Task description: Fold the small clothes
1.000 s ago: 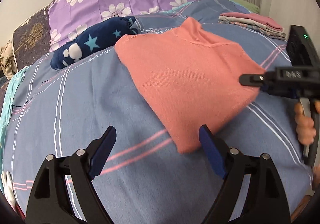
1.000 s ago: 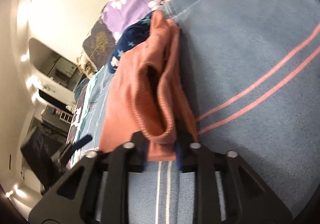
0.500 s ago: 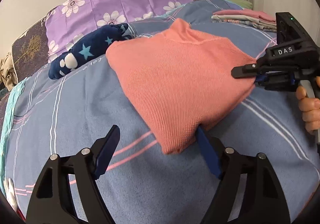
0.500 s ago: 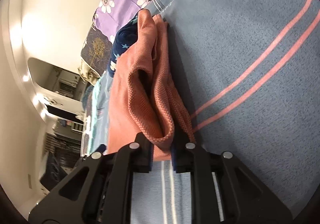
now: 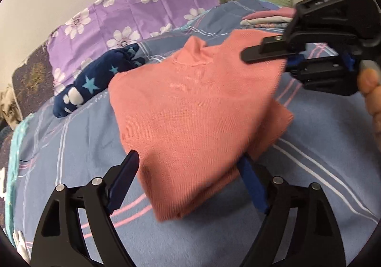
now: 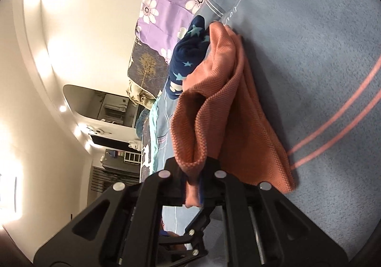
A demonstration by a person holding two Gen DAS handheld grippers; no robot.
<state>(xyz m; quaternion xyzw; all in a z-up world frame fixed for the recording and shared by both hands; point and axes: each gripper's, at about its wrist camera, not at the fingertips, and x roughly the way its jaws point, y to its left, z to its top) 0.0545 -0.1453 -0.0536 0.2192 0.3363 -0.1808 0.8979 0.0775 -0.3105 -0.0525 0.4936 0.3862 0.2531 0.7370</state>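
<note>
My right gripper (image 6: 192,178) is clenched on the salmon-pink knitted top's (image 5: 190,109) side edge; my left gripper (image 5: 190,186) gapes wide around its hem corner, collar pointing toward the purple flowered pillow (image 5: 133,14).

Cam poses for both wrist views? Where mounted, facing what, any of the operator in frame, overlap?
Left wrist: sits behind the open left gripper, facing across the bed at the salmon sweater; the right gripper and the person's hand show at right.
Right wrist: sits behind the right gripper, rolled sideways, sighting along the sweater edge pinched in its fingers; no hand visible.
Shared: sweater, navy star garment, purple floral pillow, bed.
</note>
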